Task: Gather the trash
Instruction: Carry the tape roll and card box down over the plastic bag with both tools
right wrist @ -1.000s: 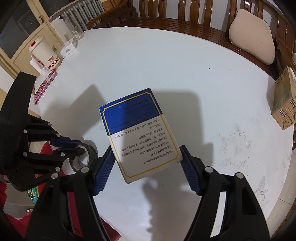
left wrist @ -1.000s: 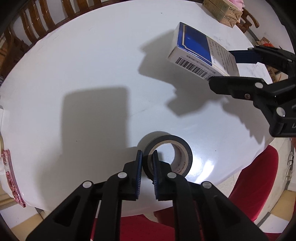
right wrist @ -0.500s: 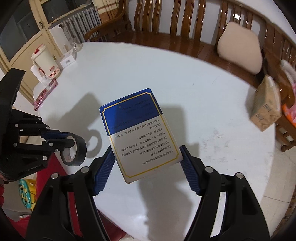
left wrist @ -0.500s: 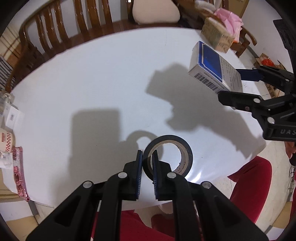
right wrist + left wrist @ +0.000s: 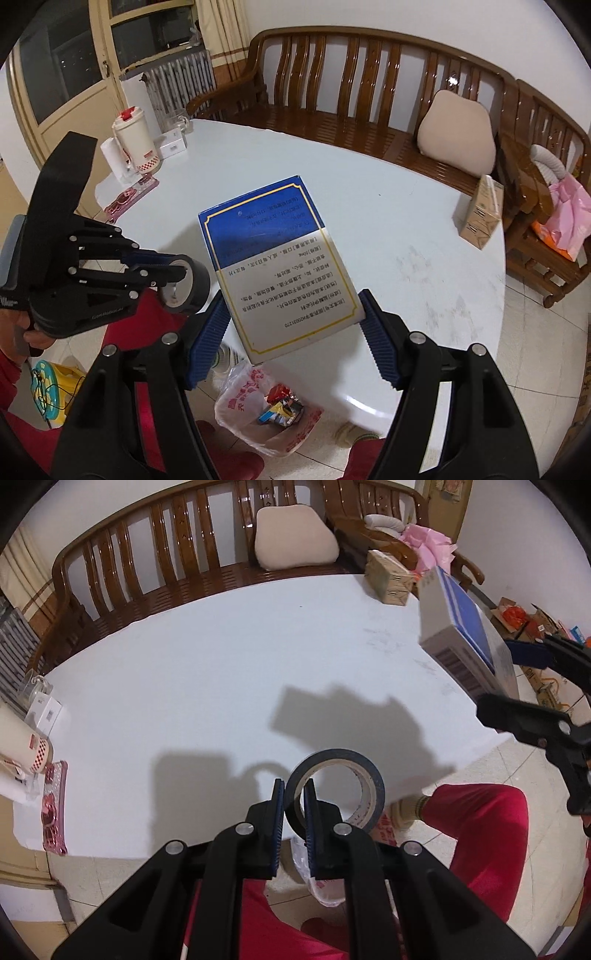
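My left gripper (image 5: 294, 805) is shut on the wall of a black tape roll (image 5: 337, 786) and holds it in the air at the near edge of the white round table (image 5: 207, 672). The roll also shows in the right wrist view (image 5: 188, 282). My right gripper (image 5: 291, 332) is shut on a blue and white carton box (image 5: 280, 269), held above the table edge; the box also shows in the left wrist view (image 5: 461, 635). A white plastic trash bag (image 5: 266, 410) with wrappers inside lies open on the floor below the table edge.
A brown cardboard box (image 5: 389, 576) stands at the table's far right. A kettle (image 5: 135, 142), small white box (image 5: 173, 142) and pink case (image 5: 55, 805) sit at the left edge. A wooden bench (image 5: 369, 110) with a cushion runs behind. Red-clad legs (image 5: 480, 834) are beside the bag.
Both grippers have pulled back and up from the table with their loads. The tape roll left the tabletop. The trash bag on the floor has come into view.
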`<state>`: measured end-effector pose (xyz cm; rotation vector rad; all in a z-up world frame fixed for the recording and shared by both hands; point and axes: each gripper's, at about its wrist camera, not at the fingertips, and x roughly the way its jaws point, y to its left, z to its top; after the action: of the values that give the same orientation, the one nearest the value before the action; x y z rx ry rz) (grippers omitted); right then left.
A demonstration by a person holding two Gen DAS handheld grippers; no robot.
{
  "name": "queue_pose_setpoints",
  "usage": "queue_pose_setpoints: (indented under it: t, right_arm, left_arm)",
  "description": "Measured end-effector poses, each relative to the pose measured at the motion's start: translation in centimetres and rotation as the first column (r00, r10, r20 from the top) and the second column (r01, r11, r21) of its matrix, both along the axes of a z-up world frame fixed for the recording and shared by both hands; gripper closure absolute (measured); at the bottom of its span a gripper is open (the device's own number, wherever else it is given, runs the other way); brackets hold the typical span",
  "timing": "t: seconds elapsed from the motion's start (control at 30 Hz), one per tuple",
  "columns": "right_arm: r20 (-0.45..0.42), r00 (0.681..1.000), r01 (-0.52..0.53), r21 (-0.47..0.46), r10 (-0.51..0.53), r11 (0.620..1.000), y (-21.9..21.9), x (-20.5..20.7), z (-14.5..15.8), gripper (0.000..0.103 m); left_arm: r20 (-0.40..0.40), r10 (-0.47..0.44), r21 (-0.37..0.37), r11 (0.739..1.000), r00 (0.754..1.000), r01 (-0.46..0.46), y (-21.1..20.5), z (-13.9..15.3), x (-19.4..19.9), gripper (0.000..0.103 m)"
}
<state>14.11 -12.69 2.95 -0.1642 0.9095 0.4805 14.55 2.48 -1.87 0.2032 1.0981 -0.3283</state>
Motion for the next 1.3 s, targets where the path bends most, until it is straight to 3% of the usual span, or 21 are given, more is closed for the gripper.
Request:
queue_pose_setpoints:
  t: [0.3, 0.7, 1.03, 1.3]
  right_arm:
    - [-0.017, 0.999, 0.034, -0.01, -0.035, 0.999, -0.1, -5.3, -1.7, 0.034]
    - [-0.035, 0.997, 0.064, -0.033, -0.065, 0.997, 0.4, -9.8, -5.1, 0.034]
    - [-0.13, 0.989, 0.069, -0.029, -0.072, 0.997, 0.9, -11.9, -10.5, 0.034]
    - [-0.163, 0.982, 0.078, -0.094, -0.093, 0.993, 1.5, -12.2, -15.4, 0.034]
  left_arm:
    - [-0.014, -0.041, -0.038, 0.998, 0.999, 0.041, -0.2, -1.8, -4.5, 0.092]
    - [-0.085, -0.081, -0.061, 0.995, 0.993, 0.076, -0.2, -7.5, -8.8, 0.092]
    - [-0.183, -0.096, -0.072, 0.994, 0.979, 0.084, -0.4, -13.7, -10.0, 0.092]
    - [-0.245, -0.09, -0.068, 0.995, 0.965, 0.075, -0.5, -17.8, -9.4, 0.092]
